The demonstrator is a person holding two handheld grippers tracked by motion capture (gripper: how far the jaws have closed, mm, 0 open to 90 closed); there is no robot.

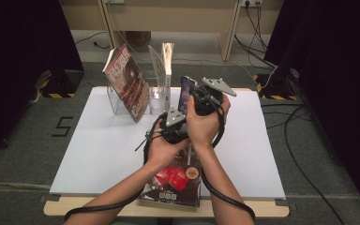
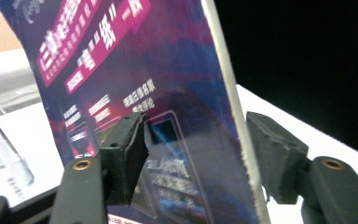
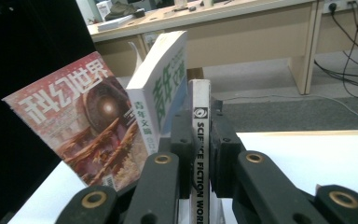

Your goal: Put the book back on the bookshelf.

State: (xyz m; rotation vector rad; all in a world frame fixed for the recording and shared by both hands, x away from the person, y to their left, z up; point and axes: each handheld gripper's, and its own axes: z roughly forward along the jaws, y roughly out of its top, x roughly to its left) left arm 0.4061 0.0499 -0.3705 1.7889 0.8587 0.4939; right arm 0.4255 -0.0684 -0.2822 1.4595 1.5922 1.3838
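Glossy purple card covers the slim magazine (image 1: 185,93) that stands upright near the far edge of the white tabletop (image 1: 272,154), just right of a clear plastic rack (image 1: 117,104). The right gripper (image 1: 194,97) pinches its white spine (image 3: 199,154) between black padded jaws, pressed flat on both sides. The left gripper (image 2: 193,158) has its jaws spread to either side of the same magazine, the left pad at the shiny back cover, the right pad standing off from the thin page edge. Two more magazines lean in the rack: a red-covered one (image 1: 129,82) and a thicker white one with green lettering (image 3: 161,91). A fourth, dark and red (image 1: 173,183), lies flat at the near edge under the forearms.
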